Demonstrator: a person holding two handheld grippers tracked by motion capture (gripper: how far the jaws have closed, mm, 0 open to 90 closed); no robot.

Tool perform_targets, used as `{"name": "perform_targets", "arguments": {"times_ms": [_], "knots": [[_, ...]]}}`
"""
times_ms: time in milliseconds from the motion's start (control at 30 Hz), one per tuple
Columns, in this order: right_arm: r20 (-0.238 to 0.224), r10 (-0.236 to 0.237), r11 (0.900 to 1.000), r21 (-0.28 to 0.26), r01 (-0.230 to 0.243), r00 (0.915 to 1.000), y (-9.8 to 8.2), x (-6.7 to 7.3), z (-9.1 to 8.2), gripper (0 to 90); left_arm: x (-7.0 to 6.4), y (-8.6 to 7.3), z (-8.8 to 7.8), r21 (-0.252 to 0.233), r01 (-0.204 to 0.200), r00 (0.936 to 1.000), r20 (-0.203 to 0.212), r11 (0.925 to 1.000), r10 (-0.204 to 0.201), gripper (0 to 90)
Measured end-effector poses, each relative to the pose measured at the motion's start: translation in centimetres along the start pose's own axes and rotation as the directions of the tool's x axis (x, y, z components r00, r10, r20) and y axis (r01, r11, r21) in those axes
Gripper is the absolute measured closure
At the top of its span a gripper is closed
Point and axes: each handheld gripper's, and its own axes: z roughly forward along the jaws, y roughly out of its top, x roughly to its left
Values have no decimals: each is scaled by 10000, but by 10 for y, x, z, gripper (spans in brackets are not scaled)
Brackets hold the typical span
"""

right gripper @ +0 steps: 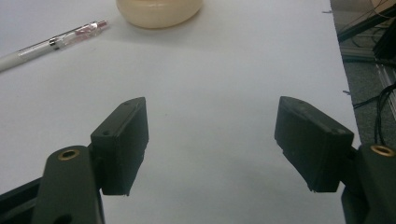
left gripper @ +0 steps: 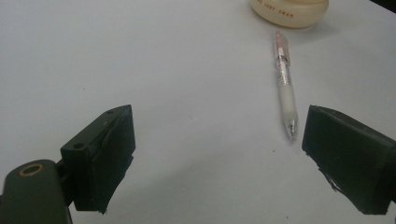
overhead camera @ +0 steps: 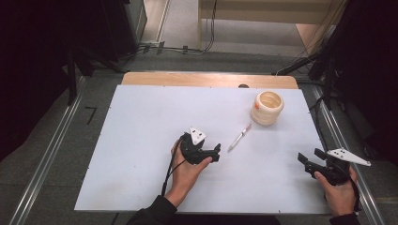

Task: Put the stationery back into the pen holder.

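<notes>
A white pen with a pink clip lies on the white table, slanted toward a cream ribbed cup at the back right. My left gripper rests just left of the pen's tip, open, nothing between its jaws. In the left gripper view the pen lies ahead, its tip close to the right jaw, with the cup beyond. My right gripper is open near the table's right edge, well clear of both; its view shows the pen and cup far ahead.
The table's right edge drops to a grey floor with cables. Metal rails run along both sides of the table. A wooden strip borders the far edge.
</notes>
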Motion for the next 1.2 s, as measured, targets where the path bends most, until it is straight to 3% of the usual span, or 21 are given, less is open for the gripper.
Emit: {"name": "perform_targets", "arguments": {"times_ms": [1200], "knots": [[-80, -2, 10000, 89, 3, 10000, 0, -1, 1, 243, -30, 9, 37, 608, -252, 9989, 403, 9978, 228, 125]]}}
